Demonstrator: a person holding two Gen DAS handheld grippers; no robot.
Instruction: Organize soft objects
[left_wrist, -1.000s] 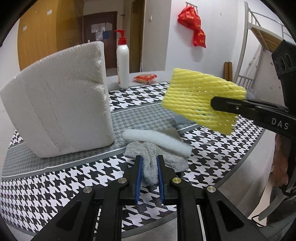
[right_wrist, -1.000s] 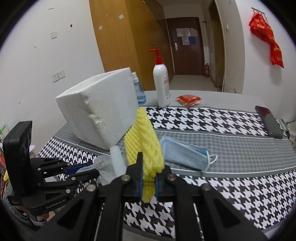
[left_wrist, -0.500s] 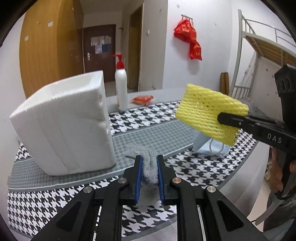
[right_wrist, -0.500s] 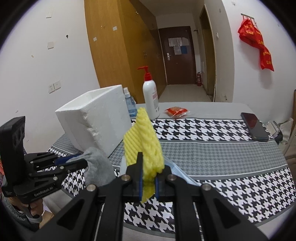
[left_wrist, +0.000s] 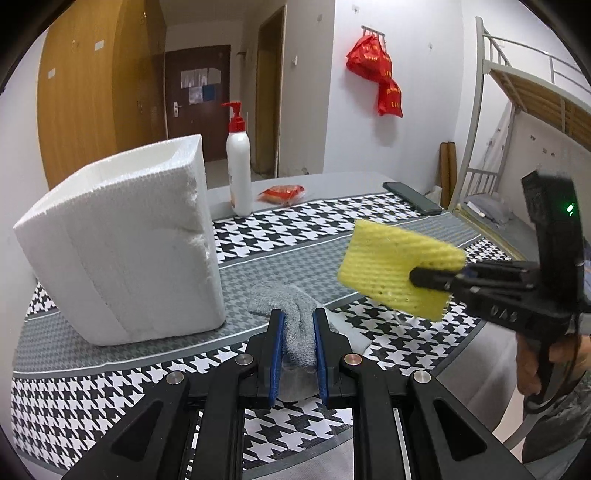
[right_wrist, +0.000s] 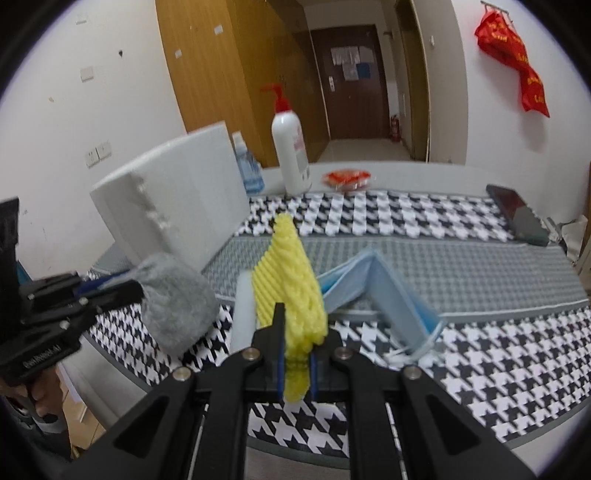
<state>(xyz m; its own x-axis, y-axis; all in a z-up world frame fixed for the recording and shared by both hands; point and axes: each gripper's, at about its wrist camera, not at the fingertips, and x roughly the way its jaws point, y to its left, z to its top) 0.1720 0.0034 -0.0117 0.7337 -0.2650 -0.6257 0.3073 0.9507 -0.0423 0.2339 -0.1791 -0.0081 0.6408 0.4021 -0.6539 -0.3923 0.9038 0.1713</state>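
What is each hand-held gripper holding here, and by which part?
Left hand-held gripper: grey sock, pinched mid-length. Right hand-held gripper: yellow foam net, pinched at its lower end.

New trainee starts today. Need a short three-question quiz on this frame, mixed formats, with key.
1. True or false: the left claw is shut on the grey knitted sock.
2. What does the right claw hold? A) blue face mask B) yellow foam net sleeve C) white foam tube
3. Fill in: the white pump bottle with red top stands behind the white ______ box.

Key: 1 true; 2 B, the yellow foam net sleeve; 3 polystyrene.
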